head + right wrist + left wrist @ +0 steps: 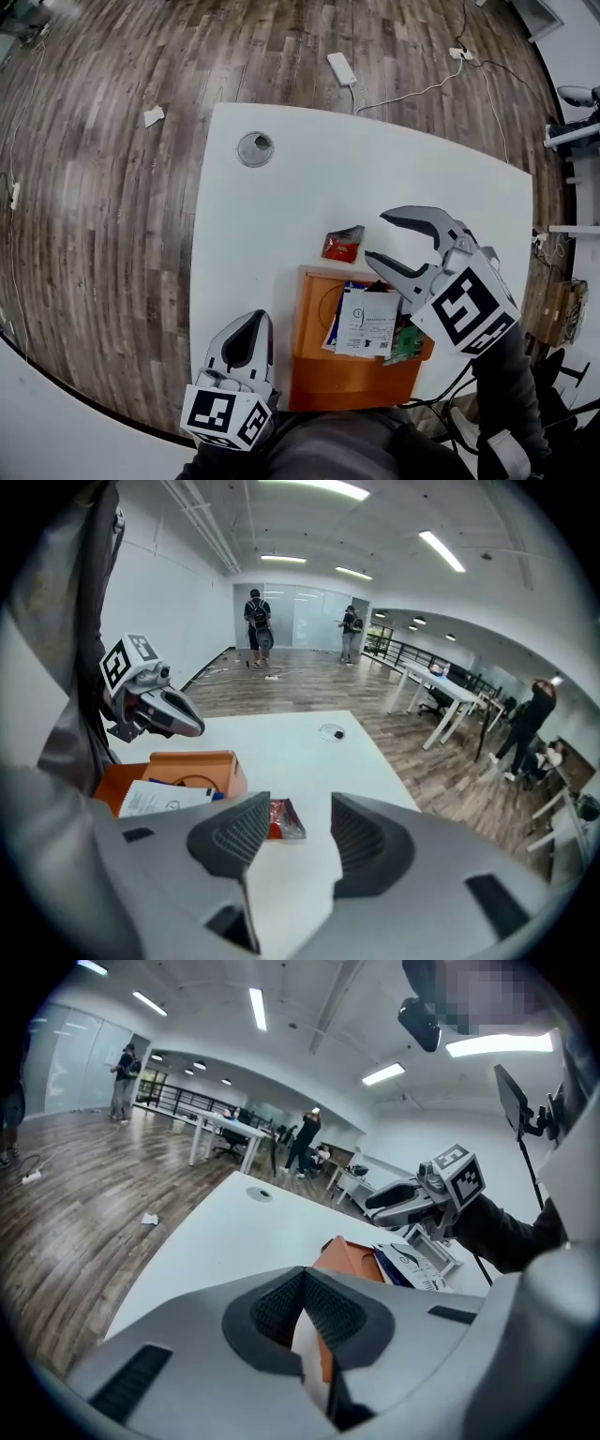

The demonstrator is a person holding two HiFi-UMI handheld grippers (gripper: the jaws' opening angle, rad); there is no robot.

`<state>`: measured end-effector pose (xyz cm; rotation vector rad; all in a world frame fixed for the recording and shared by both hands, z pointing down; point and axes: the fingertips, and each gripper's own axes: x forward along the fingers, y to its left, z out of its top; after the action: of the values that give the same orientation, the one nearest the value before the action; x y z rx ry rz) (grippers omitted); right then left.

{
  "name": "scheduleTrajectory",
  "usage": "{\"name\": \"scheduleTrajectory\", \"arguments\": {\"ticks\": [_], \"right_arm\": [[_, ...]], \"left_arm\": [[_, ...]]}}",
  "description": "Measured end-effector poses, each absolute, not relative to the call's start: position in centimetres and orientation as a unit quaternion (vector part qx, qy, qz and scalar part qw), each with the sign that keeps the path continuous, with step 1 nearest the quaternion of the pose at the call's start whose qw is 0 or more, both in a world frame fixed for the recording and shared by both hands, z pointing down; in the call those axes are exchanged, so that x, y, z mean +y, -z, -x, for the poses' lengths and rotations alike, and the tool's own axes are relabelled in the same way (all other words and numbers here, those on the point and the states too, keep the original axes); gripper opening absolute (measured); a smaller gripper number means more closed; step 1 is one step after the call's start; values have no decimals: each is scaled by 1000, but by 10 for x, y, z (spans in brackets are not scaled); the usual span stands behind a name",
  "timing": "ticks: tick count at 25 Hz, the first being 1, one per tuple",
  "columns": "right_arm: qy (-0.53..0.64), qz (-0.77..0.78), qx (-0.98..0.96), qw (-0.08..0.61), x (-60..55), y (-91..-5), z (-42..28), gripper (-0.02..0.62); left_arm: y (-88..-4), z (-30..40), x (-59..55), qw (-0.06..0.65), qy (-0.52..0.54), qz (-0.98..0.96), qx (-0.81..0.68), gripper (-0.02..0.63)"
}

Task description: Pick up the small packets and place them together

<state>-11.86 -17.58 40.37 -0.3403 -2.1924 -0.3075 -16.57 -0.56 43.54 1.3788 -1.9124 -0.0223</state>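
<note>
Head view: on the white tabletop (281,187) the small red packet (342,244) lies just beyond the far edge of the orange box (319,366). The right gripper (377,237) hangs beside this packet with its jaws wide apart. The left gripper (255,319) is at the left of the box.

Left gripper view: the jaws of the left gripper (305,1274) are pressed together, with nothing between them.

Right gripper view: the right gripper (301,803) is spread and empty. The red packet (289,819) lies beyond its jaws, next to the box (197,766).

A small packet (342,245) lies on the table (309,178) just beyond the box (319,373).

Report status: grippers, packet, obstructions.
Right gripper open, near red packet. Left gripper shut, empty. Packet on table beside orange box. Nothing blocking.
</note>
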Motion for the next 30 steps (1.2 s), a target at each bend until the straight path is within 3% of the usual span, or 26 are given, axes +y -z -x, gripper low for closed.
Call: {"name": "scheduleTrajectory", "arguments": {"ticks": [14, 30], "right_arm": [[109, 182, -859, 466, -176, -471, 131, 204], [126, 186, -841, 492, -182, -506, 131, 69]], "left_arm": [[-452, 172, -1, 402, 15, -520, -754, 0], [-457, 175, 6, 408, 17, -509, -758, 0]]}}
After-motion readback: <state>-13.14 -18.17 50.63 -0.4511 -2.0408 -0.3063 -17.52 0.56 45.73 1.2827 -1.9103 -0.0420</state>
